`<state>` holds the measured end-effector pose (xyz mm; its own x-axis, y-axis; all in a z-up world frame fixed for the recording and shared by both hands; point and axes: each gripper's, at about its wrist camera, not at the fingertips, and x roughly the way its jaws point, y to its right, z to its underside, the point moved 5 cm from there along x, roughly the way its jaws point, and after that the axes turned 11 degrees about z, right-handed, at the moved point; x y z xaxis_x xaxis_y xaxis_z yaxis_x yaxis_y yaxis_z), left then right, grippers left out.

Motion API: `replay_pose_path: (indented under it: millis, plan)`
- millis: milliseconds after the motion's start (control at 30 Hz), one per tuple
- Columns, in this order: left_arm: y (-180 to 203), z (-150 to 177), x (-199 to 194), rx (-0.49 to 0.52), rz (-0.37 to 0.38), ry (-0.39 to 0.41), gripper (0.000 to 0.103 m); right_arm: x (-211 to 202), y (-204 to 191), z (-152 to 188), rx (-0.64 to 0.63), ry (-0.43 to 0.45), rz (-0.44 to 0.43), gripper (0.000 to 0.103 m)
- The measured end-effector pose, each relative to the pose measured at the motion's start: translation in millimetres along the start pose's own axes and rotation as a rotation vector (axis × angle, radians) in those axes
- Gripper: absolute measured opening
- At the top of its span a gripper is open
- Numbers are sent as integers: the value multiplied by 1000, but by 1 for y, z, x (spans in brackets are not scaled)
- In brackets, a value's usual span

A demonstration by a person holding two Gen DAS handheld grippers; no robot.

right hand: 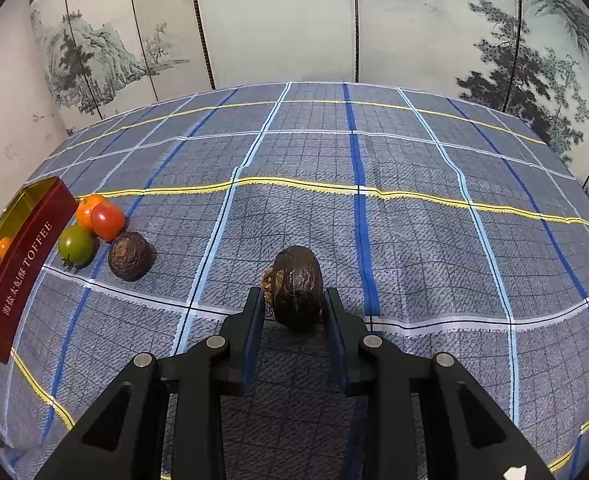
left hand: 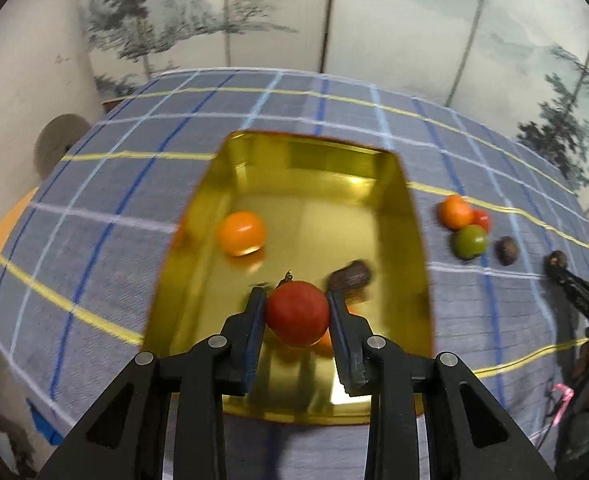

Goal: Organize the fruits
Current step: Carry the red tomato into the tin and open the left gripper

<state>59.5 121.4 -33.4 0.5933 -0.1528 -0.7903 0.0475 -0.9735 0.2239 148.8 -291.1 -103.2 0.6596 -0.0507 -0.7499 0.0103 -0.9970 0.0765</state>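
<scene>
I'm gripping a round red tomato (left hand: 297, 312) in my left claw (left hand: 296, 309) over the gold rectangular tin (left hand: 408, 232), which is holding one orange tomato (left hand: 241, 233) and one brown wrinkled fruit (left hand: 352, 276). My right claw (right hand: 294, 304) is straddling, jaws apart, a dark brown wrinkled fruit (right hand: 297, 286) on the counter (right hand: 414, 240); four more fruits are sitting left.

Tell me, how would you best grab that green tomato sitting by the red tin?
Take the green tomato across its round middle, coming down from above. The tin stands close on one side, and the red tomato and the brown fruit crowd the others. So I'd set the fingers into whatever gaps remain. Its stem points toward the camera.
</scene>
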Motion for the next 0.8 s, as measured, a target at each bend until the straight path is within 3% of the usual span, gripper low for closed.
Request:
replay_pose_path:
  millis: [200,800]
  plan:
    - [-29,15,2,-22,-34,-40,32,-1,-2,0,-3,0,7,28]
    - [-43,21,20,-26,-51,-68,32,-1,-4,-1,-9,0,19,28]
